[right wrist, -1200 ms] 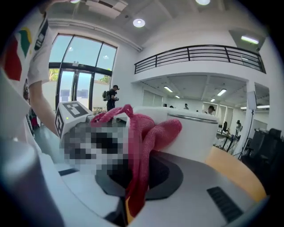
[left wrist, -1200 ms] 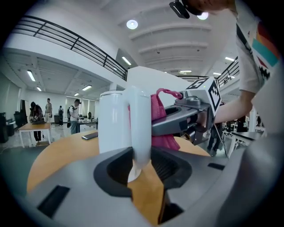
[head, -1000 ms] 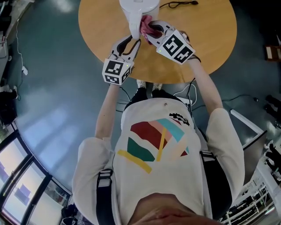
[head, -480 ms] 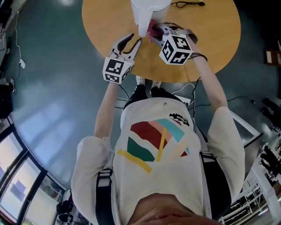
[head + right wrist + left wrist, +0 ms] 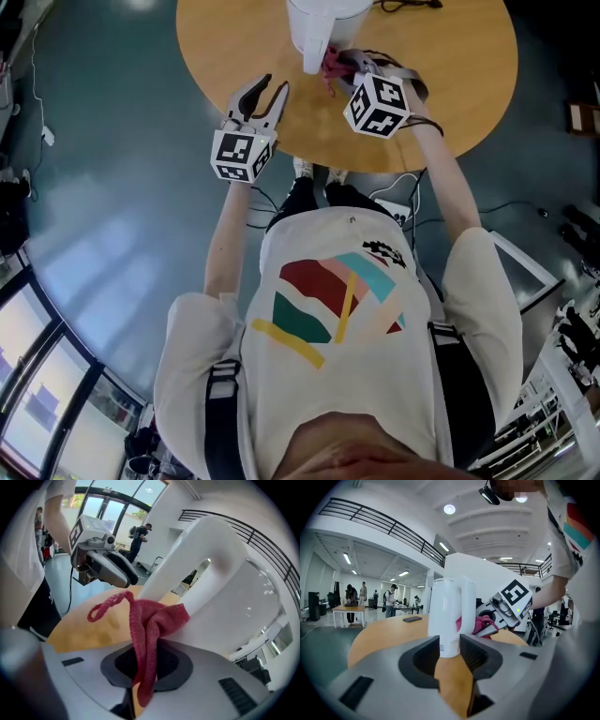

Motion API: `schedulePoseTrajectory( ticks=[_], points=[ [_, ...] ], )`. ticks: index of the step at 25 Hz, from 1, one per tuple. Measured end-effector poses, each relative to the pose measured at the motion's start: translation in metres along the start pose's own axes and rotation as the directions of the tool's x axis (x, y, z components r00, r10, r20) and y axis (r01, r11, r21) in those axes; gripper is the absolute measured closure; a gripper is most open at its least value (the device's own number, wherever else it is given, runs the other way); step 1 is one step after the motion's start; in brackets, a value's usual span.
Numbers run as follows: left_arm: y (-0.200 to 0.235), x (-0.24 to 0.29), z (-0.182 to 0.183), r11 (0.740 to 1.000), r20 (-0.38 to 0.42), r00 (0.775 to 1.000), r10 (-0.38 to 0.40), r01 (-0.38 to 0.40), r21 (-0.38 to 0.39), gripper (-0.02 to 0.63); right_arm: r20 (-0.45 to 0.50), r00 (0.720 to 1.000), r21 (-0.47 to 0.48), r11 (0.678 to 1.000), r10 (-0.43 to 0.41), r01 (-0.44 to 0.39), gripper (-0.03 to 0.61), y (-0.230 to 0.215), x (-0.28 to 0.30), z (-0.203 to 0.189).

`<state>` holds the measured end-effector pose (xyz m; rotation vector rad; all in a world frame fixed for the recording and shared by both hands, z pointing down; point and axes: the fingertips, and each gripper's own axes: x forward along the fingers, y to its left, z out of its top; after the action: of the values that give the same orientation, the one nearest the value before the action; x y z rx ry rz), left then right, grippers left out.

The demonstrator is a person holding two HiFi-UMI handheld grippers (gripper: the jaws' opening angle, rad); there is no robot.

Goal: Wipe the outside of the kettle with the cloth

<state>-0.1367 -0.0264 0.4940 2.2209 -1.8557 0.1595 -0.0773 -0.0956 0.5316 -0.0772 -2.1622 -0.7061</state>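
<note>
Round wooden surface (image 5: 450, 84) carries the white plastic kettle (image 5: 314, 28) at its far edge, thin black cable (image 5: 412, 6) to its right. Right tongs (image 5: 345, 64) clench the red knitted cloth (image 5: 327, 67) against the kettle's handle; left tongs (image 5: 268, 89), released and empty, hover nearby.

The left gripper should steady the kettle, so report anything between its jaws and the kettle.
Nothing visible stands between them. The left gripper has its jaws open and faces the kettle across bare table. The cloth, clamped in the right gripper, lies against the kettle's handle, off that path.
</note>
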Motion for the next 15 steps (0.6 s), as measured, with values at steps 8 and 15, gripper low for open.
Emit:
schedulePoseTrajectory(
  ticks=[8, 15],
  points=[
    [0.008, -0.017, 0.083, 0.996, 0.178, 0.980, 0.087, -0.089, 0.005, 0.437, 0.223, 0.910, 0.643, 0.754, -0.349, 0.131, 0.539, -0.042, -0.099, 0.015],
    [-0.008, -0.027, 0.137, 0.991, 0.284, 0.950, 0.132, -0.132, -0.017, 0.569, 0.284, 0.742, 0.858, 0.507, -0.607, 0.087, 0.540, -0.059, -0.174, 0.016]
  ],
)
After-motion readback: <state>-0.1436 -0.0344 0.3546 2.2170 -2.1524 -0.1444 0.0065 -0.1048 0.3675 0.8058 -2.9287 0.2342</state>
